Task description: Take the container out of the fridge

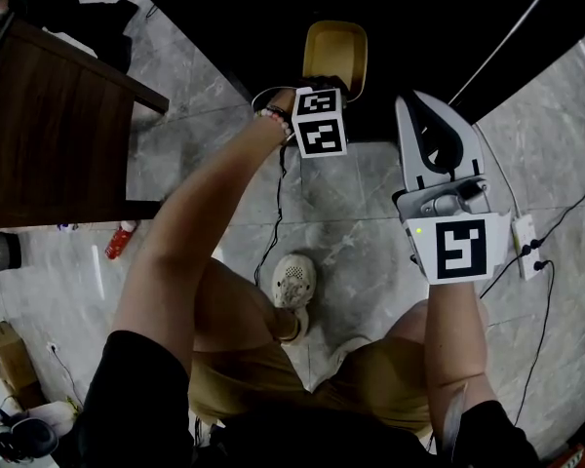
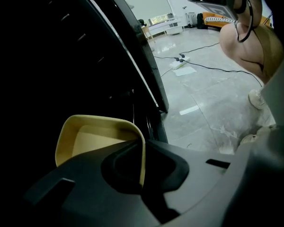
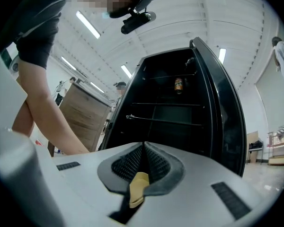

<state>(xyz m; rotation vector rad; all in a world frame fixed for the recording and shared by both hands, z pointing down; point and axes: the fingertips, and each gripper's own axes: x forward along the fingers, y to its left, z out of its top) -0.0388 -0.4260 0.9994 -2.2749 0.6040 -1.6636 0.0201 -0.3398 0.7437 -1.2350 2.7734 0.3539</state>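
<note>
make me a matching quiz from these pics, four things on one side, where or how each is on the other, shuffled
Things:
1 container
2 right hand-held gripper
3 can
4 shoe

Places or states:
a on a shelf in the fridge
b jaws together, nothing held
c on the floor tiles
d rim pinched by the left hand-held gripper

Pairs: 1-d, 2-b, 3-a, 4-c
</note>
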